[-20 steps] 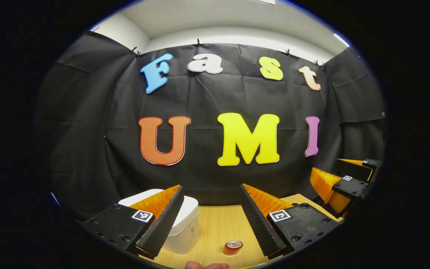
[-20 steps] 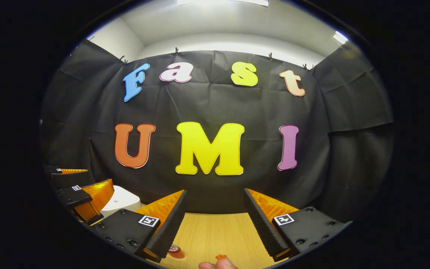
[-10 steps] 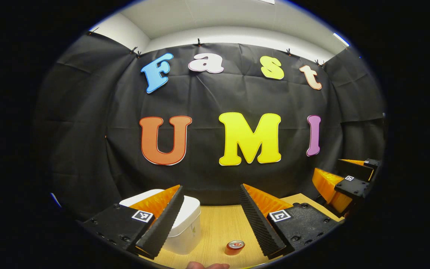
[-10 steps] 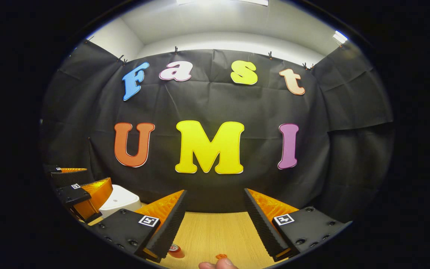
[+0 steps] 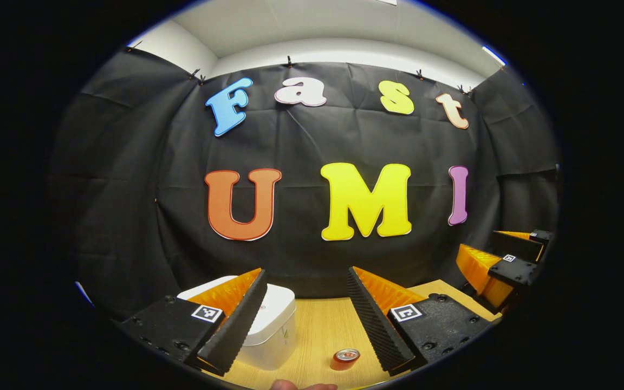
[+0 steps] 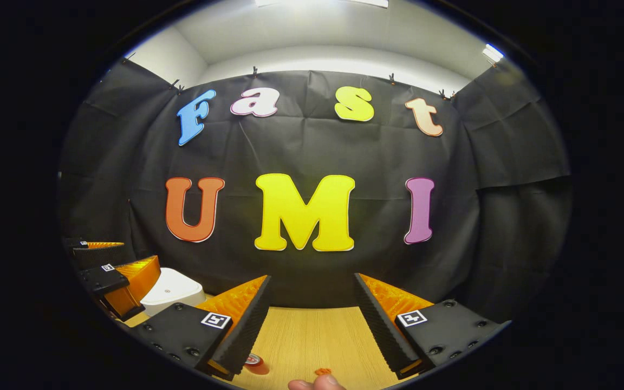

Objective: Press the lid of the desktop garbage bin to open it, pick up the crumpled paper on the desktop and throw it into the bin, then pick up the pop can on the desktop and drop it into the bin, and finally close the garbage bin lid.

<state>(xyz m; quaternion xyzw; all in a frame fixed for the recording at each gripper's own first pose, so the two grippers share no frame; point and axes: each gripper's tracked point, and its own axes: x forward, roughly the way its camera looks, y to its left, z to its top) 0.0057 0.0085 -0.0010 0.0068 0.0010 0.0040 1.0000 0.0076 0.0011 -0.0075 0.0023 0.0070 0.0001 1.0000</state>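
The bin (image 5: 268, 330) stands at the lower left of the left gripper view, partly behind the left finger of the left gripper (image 5: 305, 319). Its lid (image 5: 277, 311) lies flat and shut, so the first step, pressing the lid, appears not yet done. The bin lies ahead of and left of the gap between the fingers; the left gripper is judged the nearer one.

In the right gripper view the bin (image 6: 174, 292) sits at the lower left of the frame, just beside the far-off left gripper (image 6: 122, 284) and well left of the right gripper (image 6: 312, 322).

The can (image 5: 345, 358) stands upright on the table (image 5: 317, 330) at the bottom centre of the left gripper view, between the fingers and below them. In the right gripper view the can (image 6: 256, 364) shows at the bottom edge, partly hidden by the left finger.

No crumpled paper can be identified with confidence.

Both grippers point level toward the wall, above the table. The fingers of each are spread wide and hold nothing.
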